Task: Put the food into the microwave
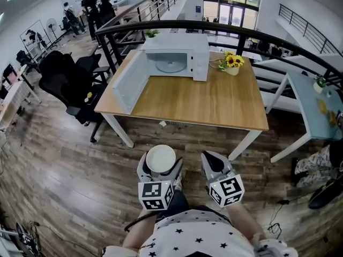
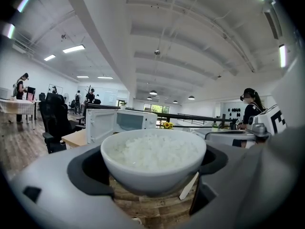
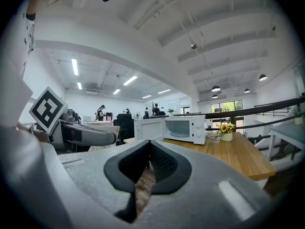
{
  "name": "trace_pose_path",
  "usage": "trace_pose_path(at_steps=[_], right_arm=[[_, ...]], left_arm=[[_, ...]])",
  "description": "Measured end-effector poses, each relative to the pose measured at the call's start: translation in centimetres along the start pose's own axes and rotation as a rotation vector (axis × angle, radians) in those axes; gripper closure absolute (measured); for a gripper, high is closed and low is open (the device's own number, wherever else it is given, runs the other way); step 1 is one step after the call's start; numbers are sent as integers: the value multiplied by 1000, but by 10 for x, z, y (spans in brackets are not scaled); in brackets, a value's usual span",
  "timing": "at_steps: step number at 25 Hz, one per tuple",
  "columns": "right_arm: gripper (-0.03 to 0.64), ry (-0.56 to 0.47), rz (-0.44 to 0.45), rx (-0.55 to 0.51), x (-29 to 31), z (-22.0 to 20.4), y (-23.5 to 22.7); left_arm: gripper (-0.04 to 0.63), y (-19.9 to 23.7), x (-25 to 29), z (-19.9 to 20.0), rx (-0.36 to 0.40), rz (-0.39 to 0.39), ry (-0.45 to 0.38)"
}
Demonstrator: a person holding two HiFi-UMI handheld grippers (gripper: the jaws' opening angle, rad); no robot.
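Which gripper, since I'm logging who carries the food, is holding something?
The left gripper: its jaws clasp a white bowl of rice. The right gripper has its jaws shut together on nothing.

Wooden table [image 1: 198, 103], sunflower pot [image 1: 232, 64] on it, black office chairs [image 1: 67, 82] beside, plank floor [image 1: 64, 159]

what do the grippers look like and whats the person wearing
Both the left gripper and right gripper are grey moulded shells with black ribbed pads inside. Each carries a white cube with black square markers. The person wears a white shirt with black stars.
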State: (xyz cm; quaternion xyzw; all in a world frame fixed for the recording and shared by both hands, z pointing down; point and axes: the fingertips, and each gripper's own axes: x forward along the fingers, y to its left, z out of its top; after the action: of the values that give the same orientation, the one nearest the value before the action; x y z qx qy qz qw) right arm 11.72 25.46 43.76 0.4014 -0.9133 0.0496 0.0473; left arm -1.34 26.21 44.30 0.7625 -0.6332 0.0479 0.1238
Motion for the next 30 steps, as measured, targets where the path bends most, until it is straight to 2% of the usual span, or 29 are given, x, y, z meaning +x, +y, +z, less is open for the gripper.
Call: trace_pose_path(at_steps=[13,30], right_arm=[[612,9,-25,0,78,15,-56],[612,31,-32,-13,213,49,-122]], left_arm=[[87,29,88,28,1,-17,-5],[87,95,219,80,6,-30,6]])
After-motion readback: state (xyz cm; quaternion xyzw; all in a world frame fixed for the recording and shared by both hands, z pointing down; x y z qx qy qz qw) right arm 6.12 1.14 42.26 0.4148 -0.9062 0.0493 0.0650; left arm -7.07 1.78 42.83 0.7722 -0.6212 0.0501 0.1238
